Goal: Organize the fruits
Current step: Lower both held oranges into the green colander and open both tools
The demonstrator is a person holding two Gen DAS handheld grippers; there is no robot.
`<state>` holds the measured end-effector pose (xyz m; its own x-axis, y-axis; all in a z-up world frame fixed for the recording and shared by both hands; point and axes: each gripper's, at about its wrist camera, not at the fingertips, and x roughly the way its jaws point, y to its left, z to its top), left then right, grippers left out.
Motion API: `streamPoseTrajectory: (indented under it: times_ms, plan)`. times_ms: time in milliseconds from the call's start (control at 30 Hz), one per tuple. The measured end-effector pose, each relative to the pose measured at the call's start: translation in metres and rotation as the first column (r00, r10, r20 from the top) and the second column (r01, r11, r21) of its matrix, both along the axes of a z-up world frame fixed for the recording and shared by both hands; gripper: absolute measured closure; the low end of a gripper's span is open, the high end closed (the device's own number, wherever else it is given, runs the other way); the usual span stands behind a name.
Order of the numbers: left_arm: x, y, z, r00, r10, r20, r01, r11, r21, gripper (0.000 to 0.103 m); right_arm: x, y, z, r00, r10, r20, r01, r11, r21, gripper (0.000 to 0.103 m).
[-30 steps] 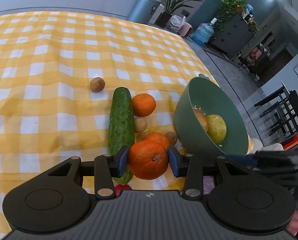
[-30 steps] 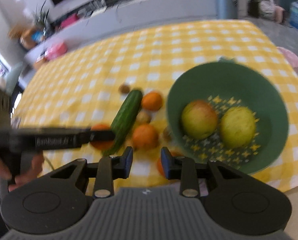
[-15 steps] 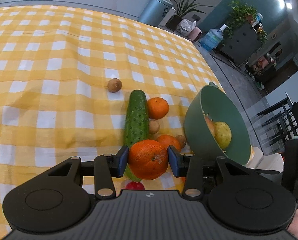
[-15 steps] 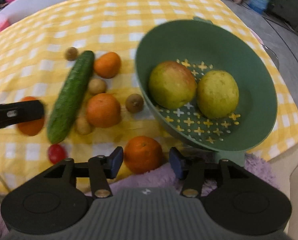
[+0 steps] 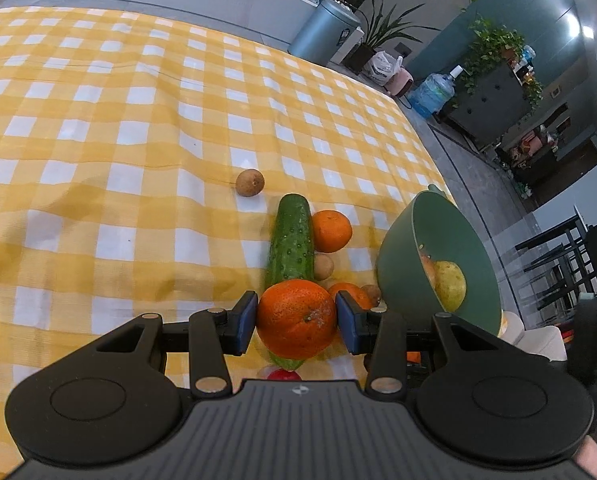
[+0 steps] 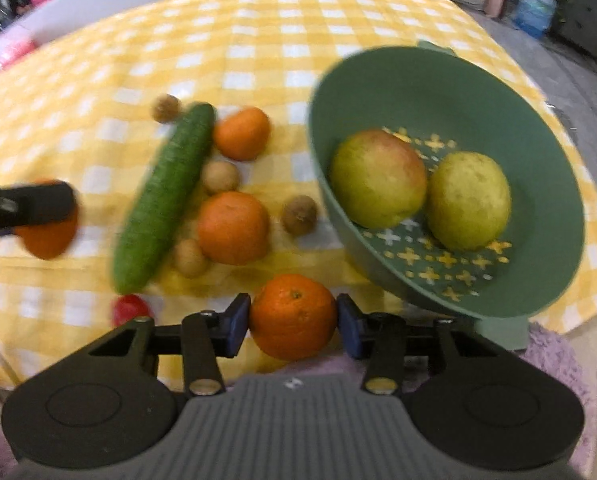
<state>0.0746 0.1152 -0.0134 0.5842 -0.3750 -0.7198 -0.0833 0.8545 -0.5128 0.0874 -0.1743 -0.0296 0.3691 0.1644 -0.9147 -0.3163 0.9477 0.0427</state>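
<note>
Left hand-held gripper (image 5: 296,322) grips an orange (image 5: 297,323) clear of the checked surface (image 5: 98,140), above the cucumber (image 5: 290,240). Right hand-held gripper (image 6: 293,320) pinches a second orange (image 6: 293,316) beside the green bowl (image 6: 450,80), jaws about fruit-wide. Risk: round, smooth peel could roll out of either pinch, or both oranges collide over the bowl.

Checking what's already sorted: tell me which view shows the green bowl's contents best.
The right wrist view: the green bowl opens toward the camera, showing two yellow-green fruits, one blushed red, the other plain, though slightly blurred. The left wrist view shows the bowl nearly edge-on, the fruits mostly hidden.
</note>
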Motion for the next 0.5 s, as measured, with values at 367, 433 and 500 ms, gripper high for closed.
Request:
streamPoseTrajectory:
  times_ms: [367, 433, 500]
  plan:
    - [0.008, -0.016, 0.011, 0.995, 0.003, 0.097, 0.016, 0.982, -0.189, 0.055, 0.0, -0.056, 0.071, 0.986, -0.097, 0.134, 0.038, 0.921, 0.387, 0.059]
    - [0.014, -0.026, 0.017, 0.993, -0.011, 0.12, 0.037, 0.974, -0.222, 0.055, 0.007, -0.081, 0.073, 0.971, -0.197, 0.136, 0.121, 0.892, 0.435, 0.059]
    - [0.022, -0.039, 0.022, 0.989, -0.036, 0.14, 0.069, 0.968, -0.243, 0.055, 0.015, -0.108, 0.07, 0.939, -0.321, 0.123, 0.224, 0.843, 0.49, 0.059]
